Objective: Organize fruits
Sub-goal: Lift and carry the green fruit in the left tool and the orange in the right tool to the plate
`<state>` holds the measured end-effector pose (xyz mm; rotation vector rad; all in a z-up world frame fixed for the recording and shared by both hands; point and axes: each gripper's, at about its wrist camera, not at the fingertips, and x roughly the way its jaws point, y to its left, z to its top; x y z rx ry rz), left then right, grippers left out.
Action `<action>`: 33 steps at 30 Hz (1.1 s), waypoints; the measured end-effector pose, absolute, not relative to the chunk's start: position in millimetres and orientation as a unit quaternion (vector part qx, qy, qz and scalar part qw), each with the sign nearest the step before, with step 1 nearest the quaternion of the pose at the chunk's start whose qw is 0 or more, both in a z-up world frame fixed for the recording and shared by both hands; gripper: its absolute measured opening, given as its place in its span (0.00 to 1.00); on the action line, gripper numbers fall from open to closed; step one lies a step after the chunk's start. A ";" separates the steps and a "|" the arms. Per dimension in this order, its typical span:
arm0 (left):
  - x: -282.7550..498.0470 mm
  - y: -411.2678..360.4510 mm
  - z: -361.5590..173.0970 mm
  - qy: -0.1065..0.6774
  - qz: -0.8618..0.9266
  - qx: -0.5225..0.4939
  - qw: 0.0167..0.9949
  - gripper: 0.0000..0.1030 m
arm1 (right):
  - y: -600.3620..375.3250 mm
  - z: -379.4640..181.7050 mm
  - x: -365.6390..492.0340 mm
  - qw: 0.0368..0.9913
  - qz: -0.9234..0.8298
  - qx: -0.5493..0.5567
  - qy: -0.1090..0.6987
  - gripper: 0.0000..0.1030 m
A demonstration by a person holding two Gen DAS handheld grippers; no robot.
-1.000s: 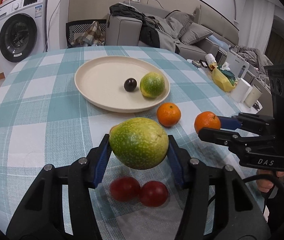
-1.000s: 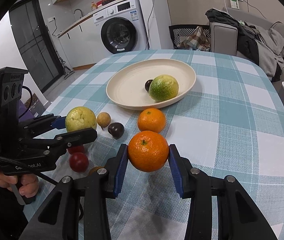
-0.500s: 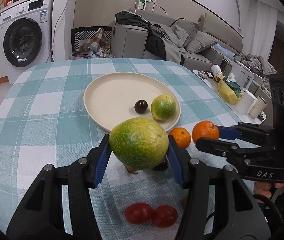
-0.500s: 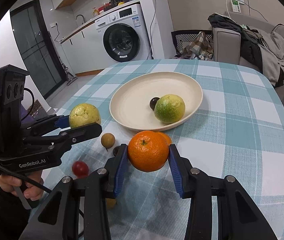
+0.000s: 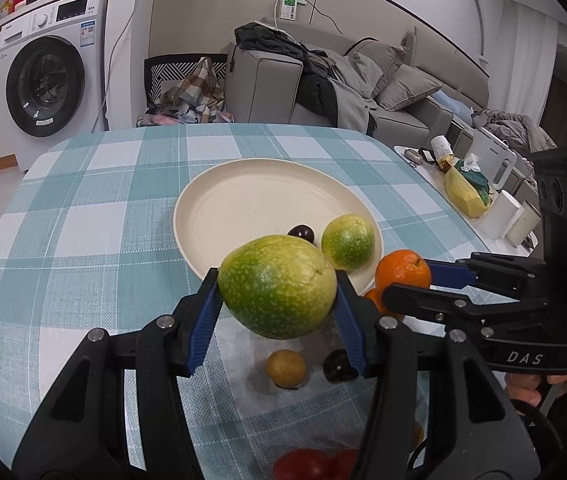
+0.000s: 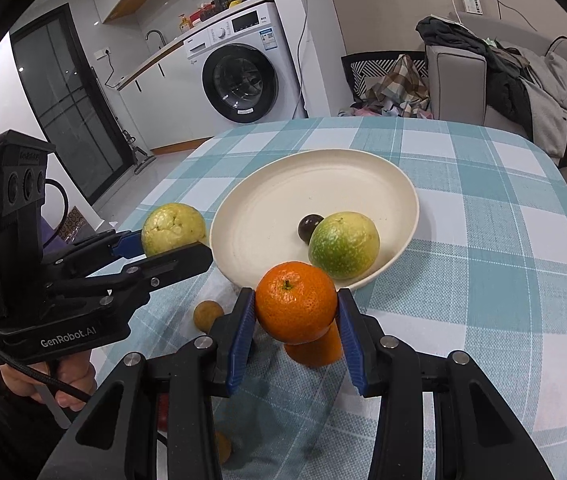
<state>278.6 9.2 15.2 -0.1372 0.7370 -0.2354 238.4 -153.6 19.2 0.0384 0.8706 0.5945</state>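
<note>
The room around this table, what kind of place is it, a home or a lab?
Most likely a lived-in home: a washing machine under a counter with a tap, a grey sofa piled with clothes, and a checked tablecloth on the table.

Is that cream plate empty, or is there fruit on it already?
Not empty. The plate holds a green fruit and a small dark fruit beside it; most of its surface is bare.
</note>
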 end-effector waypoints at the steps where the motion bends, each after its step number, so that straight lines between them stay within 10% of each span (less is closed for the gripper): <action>1: 280.9 10.2 14.9 0.359 -0.114 -0.067 0.924 0.50 | -152.7 18.7 240.2 0.864 0.283 0.018 0.417 0.40; 33: 320.2 10.9 -17.0 0.372 -0.093 -0.058 0.922 0.50 | -137.9 2.9 283.8 0.856 0.269 0.015 0.442 0.41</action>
